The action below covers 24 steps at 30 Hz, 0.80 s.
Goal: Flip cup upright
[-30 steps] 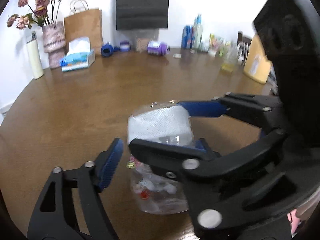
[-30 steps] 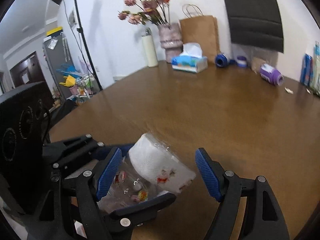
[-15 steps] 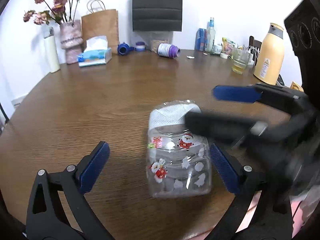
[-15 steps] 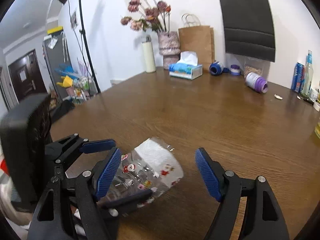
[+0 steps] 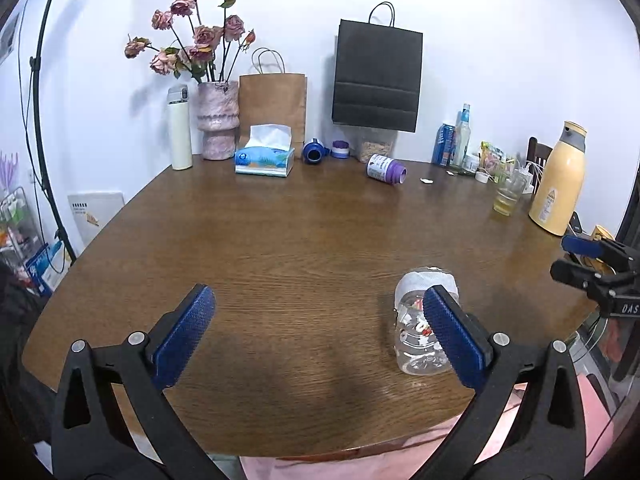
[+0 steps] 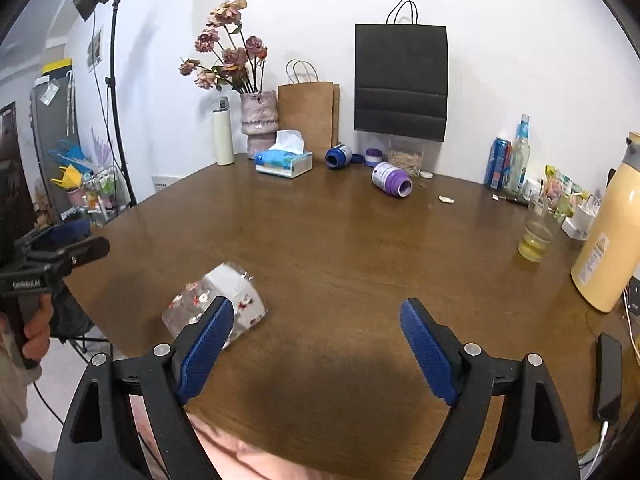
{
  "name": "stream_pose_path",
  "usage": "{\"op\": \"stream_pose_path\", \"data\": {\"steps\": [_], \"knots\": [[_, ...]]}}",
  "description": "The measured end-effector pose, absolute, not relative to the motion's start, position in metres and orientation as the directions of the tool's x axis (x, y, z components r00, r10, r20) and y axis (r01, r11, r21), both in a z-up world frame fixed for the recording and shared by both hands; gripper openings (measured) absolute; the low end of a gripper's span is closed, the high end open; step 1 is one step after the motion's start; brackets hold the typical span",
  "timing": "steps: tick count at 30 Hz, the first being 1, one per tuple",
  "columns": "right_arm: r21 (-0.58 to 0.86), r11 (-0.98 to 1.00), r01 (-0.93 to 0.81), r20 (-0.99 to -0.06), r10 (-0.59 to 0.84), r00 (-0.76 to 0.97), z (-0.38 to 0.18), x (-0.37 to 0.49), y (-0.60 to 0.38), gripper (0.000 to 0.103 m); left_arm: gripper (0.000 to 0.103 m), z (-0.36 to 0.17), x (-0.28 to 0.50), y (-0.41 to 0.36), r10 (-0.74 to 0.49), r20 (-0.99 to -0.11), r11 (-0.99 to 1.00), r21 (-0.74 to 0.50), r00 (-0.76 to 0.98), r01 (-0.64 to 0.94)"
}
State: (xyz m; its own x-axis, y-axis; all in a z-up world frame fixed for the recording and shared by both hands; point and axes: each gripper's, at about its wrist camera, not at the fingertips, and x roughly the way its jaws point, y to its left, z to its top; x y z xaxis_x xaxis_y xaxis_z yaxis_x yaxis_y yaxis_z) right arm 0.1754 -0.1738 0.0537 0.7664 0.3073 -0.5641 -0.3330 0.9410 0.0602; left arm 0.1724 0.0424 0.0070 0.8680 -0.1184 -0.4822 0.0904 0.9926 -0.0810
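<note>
A clear plastic cup (image 5: 418,322) with small red and white prints and white paper inside stands on the brown table (image 5: 304,248) near its front edge. It also shows in the right wrist view (image 6: 218,300), appearing tilted there. My left gripper (image 5: 316,336) is open and empty, drawn back; its right finger overlaps the cup. My right gripper (image 6: 316,344) is open and empty, with its left finger in front of the cup. The right gripper also shows at the right edge of the left wrist view (image 5: 596,268).
At the back stand a vase of flowers (image 5: 218,124), a tissue box (image 5: 265,157), paper bags (image 5: 378,80), a purple-capped bottle (image 5: 386,168) on its side. On the right are a glass of yellow liquid (image 5: 506,198), a yellow flask (image 5: 558,184), a phone (image 6: 608,376).
Both grippers have pulled back from the cup and apart. The cup, held up between them a second ago, now rests on the table, free of both.
</note>
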Motion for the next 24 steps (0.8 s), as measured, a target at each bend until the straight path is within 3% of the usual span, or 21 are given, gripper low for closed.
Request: {"op": "stream_pose_path", "data": {"steps": [4,7,8,9,11,13,18,20,22,23,24], "knots": [[0.096,0.937,-0.337,-0.568,0.329,0.755,0.045,0.178,-0.172,0.090,0.103,0.006,0.187,0.015,-0.219,-0.528,0.976,-0.131,0.820,0.176],[0.104,0.941,-0.322,-0.590,0.319,0.742,0.036,0.187,-0.171,0.090,0.103,-0.018,0.237,-0.032,-0.331,-0.675,0.937,-0.150,0.660,0.317],[0.106,0.944,-0.313,-0.598,0.312,0.738,0.035,0.188,-0.172,0.090,0.093,-0.030,0.254,-0.042,-0.337,-0.731,0.931,-0.166,0.594,0.324],[0.109,0.947,-0.302,-0.607,0.304,0.734,0.034,0.190,-0.173,0.090,0.057,-0.049,0.274,-0.054,-0.335,-0.805,0.927,-0.188,0.489,0.326],[0.118,0.949,-0.293,-0.611,0.302,0.732,0.033,0.188,-0.177,0.090,0.057,-0.064,0.287,-0.063,-0.338,-0.842,0.917,-0.193,0.421,0.349],[0.151,0.944,-0.294,-0.607,0.323,0.726,0.035,0.187,-0.182,0.090,0.057,-0.059,0.281,-0.063,-0.357,-0.811,0.911,-0.194,0.464,0.363],[0.529,0.733,-0.428,-0.491,0.676,0.550,0.037,0.211,-0.183,0.090,0.058,-0.016,0.219,-0.064,-0.360,-0.545,0.912,-0.036,0.757,0.408],[0.629,0.635,-0.449,-0.448,0.768,0.457,0.034,0.230,-0.173,0.090,0.058,-0.004,0.194,-0.057,-0.424,-0.413,0.892,-0.037,0.806,0.450],[0.723,0.533,-0.440,-0.388,0.840,0.380,0.031,0.250,-0.162,0.096,0.058,0.001,0.188,-0.051,-0.462,-0.356,0.879,-0.059,0.812,0.473],[0.748,0.499,-0.439,-0.360,0.859,0.364,0.031,0.254,-0.158,0.087,0.058,0.001,0.186,-0.050,-0.467,-0.347,0.876,-0.055,0.813,0.479],[0.767,0.468,-0.439,-0.334,0.876,0.348,0.032,0.258,-0.154,0.069,0.059,0.000,0.185,-0.050,-0.463,-0.345,0.878,-0.052,0.817,0.476]]}}
